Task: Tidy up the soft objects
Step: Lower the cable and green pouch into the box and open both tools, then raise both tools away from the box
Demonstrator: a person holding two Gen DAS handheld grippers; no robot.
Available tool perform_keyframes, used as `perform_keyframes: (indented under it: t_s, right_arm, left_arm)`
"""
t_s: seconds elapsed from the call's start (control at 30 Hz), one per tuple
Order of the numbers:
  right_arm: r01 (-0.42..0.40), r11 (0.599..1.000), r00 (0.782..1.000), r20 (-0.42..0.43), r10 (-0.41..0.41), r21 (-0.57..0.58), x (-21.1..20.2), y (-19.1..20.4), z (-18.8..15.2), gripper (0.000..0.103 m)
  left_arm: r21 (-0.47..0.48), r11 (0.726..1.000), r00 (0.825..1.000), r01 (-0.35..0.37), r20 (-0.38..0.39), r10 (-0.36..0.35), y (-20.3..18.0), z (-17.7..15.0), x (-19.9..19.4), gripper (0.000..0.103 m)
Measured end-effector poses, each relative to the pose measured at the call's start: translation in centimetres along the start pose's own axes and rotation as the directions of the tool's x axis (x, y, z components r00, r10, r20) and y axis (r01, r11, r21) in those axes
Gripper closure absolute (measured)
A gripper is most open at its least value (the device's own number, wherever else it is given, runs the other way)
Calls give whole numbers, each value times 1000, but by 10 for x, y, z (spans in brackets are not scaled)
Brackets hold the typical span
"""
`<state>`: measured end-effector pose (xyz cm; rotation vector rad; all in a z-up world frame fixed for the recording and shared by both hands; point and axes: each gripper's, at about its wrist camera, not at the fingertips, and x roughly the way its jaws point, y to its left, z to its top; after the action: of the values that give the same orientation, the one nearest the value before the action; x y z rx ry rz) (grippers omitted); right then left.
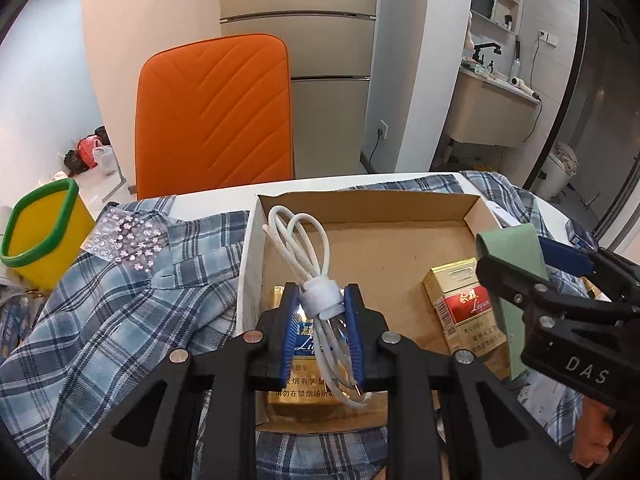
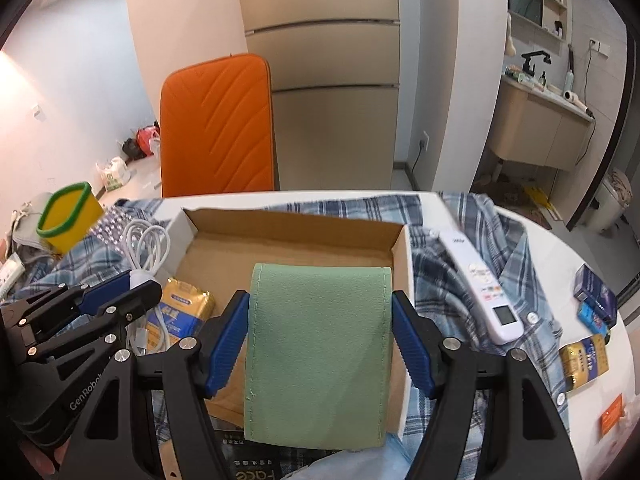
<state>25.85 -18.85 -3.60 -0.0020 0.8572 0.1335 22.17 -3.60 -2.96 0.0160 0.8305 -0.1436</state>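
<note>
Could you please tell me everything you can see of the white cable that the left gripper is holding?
The white cable is coiled into long loops and bound at the middle by a pale fabric strap. The left gripper pinches it at that strap, blue pads on both sides. Its loops rise over the cardboard box, and its ends hang towards a gold pack below.

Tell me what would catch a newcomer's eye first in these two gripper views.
Probably the open cardboard box at the centre of the table, resting on a blue plaid shirt. Over it, the left gripper is shut on a bundled white cable, while the right gripper is shut on a folded green pouch. Behind the table stands a bright orange chair.
</note>
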Motion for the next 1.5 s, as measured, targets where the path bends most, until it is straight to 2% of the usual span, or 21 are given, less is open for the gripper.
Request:
perform_keyframes:
  t_s: [0.3,0.37,0.4,0.43,0.47,0.5,0.57,0.63,0.83,1.03,1.17,1.2,1.27,1.33,1.4,1.43,1.5]
  right_arm:
    - [11,1000,1000,-25,-11,10,11,0,-4,31]
    - [14,1000,1000,-25,-14,10,12,-1,-5,31]
    - [14,1000,1000,-23,-14,8,12,-1,-5,31]
    - [14,1000,1000,-17,-14,5,12,-1,-5,31]
    - [18,1000,1000,-4,-18,-1,11,0,-5,31]
    - [27,1000,1000,9,-27,-9,10,1,-5,30]
    - [59,998,998,20,-59,-20,9,1,-5,21]
    - [60,998,998,27,-60,-18,7,0,-4,17]
    - [67,998,997,36,-66,-13,2,-3,-2,17]
    - [72,997,994,83,-72,9,-19,-9,4,17]
    - [67,997,987,144,-70,24,-49,-12,9,17]
    - [62,998,984,163,-66,30,-58,-14,11,17]
    - [61,997,977,203,-68,41,-78,-16,13,17]
    - [66,997,968,241,-76,49,-95,-18,15,11]
    - [72,995,950,300,-88,63,-117,-21,13,6]
    - [72,995,941,326,-90,68,-127,-22,11,0]
    - [69,995,918,386,-89,66,-149,-23,6,0]
  left_arm:
    - [-3,1000,1000,2,6,-2,8,1,1,82]
    - [3,1000,1000,5,0,-5,7,1,1,78]
    - [8,1000,1000,2,-4,-2,6,1,1,63]
    - [8,1000,1000,-6,-5,6,6,1,1,31]
    - [4,1000,1000,-17,10,17,6,0,-1,22]
    - [3,999,999,-34,43,33,6,0,-5,19]
    - [15,999,998,-41,53,40,6,1,-10,19]
    - [-4,999,997,-33,65,33,9,2,-13,19]
    - [-20,999,996,-34,86,35,13,6,-22,19]
    - [-34,999,988,-18,152,23,13,10,-48,19]
    - [-39,999,972,9,236,0,10,14,-78,19]
    - [-36,999,964,10,264,0,8,14,-89,17]
    - [-35,999,954,-29,296,38,4,16,-105,6]
    - [-23,998,933,-55,355,59,-1,14,-124,2]
    - [-28,999,911,-44,409,51,-4,10,-144,1]
    - [-34,999,902,-35,429,46,-4,8,-152,1]
    - [-45,999,879,-21,475,39,-5,4,-170,1]
